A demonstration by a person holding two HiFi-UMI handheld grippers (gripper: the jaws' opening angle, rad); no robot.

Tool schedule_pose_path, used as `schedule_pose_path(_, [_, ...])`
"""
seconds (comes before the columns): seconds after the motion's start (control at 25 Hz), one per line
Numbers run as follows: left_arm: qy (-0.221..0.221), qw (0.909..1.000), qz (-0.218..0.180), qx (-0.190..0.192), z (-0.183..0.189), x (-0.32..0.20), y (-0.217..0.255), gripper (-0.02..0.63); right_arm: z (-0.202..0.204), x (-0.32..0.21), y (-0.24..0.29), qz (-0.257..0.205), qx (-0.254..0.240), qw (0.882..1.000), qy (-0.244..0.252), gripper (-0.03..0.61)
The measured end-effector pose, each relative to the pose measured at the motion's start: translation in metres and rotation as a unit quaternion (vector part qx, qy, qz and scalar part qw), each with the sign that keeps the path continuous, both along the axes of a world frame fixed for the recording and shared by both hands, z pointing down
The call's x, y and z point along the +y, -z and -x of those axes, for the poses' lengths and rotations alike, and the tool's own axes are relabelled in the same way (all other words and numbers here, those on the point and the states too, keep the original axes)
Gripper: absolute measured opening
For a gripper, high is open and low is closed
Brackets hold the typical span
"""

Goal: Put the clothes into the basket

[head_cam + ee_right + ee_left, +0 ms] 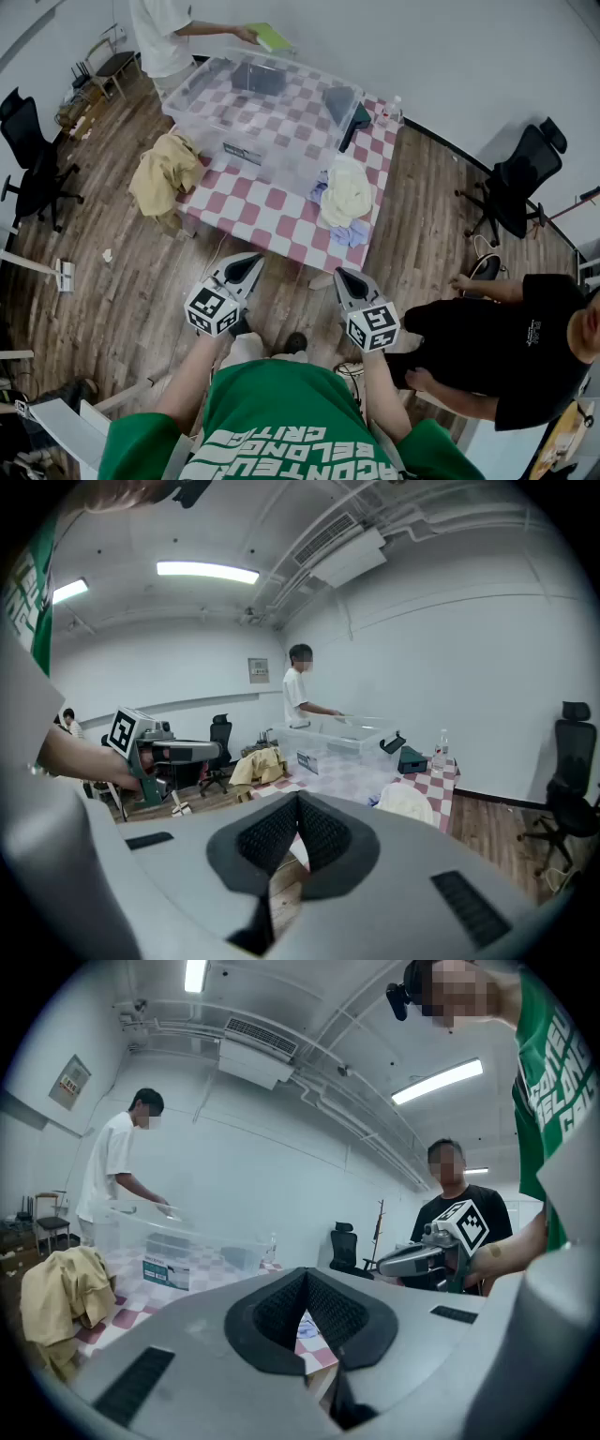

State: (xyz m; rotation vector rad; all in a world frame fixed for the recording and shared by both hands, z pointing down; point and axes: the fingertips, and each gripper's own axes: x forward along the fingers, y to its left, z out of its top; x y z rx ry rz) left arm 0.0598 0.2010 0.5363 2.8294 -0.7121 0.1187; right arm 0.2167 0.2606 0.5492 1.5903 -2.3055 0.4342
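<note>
A clear plastic bin (281,159) stands on the red-and-white checked table (272,211). A tan garment (167,173) hangs over the table's left edge; it shows in the left gripper view (61,1297) and the right gripper view (258,766). A cream garment (347,192) lies at the table's near right corner on top of blue and purple cloth (352,232). My left gripper (251,265) and right gripper (345,279) are held side by side over the floor, short of the table. Both are shut with nothing between the pads (281,1309) (272,834).
A person in a white shirt (164,33) stands at the table's far side holding a green thing (270,37). Another person in black (525,337) sits at my right. Black office chairs (33,159) (520,178) stand on either side. A water bottle (396,108) is on the far right corner.
</note>
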Motion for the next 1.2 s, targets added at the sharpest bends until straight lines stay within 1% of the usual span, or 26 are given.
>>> schedule_pose_path(0.28, [-0.013, 0.9999, 0.009, -0.002, 0.025, -0.012, -0.012, 0.003, 0.028, -0.012, -0.012, 0.009, 0.002, 1.000, -0.012, 0.008])
schedule_pose_path(0.52, [-0.020, 0.9998, 0.009, 0.002, 0.045, -0.037, -0.013, 0.003, 0.051, -0.035, -0.011, 0.009, 0.006, 1.000, -0.020, 0.008])
schedule_pose_path(0.68, [-0.036, 0.9993, 0.011, 0.005, 0.057, -0.049, -0.017, 0.003, 0.058, -0.047, -0.007, -0.002, 0.001, 0.999, -0.044, 0.008])
schedule_pose_path(0.84, [-0.052, 0.9986, 0.012, 0.006, 0.066, -0.059, -0.022, 0.003, 0.064, -0.056, -0.011, 0.000, 0.005, 0.998, -0.068, 0.008])
schedule_pose_path(1.04, [-0.056, 0.9983, 0.017, 0.004, 0.089, -0.077, -0.028, 0.003, 0.081, -0.064, -0.014, 0.003, 0.013, 0.997, -0.079, 0.009])
schedule_pose_path(1.2, [-0.041, 0.9990, 0.019, -0.002, 0.119, -0.092, -0.034, 0.003, 0.108, -0.084, -0.018, 0.003, 0.013, 0.998, -0.067, 0.009])
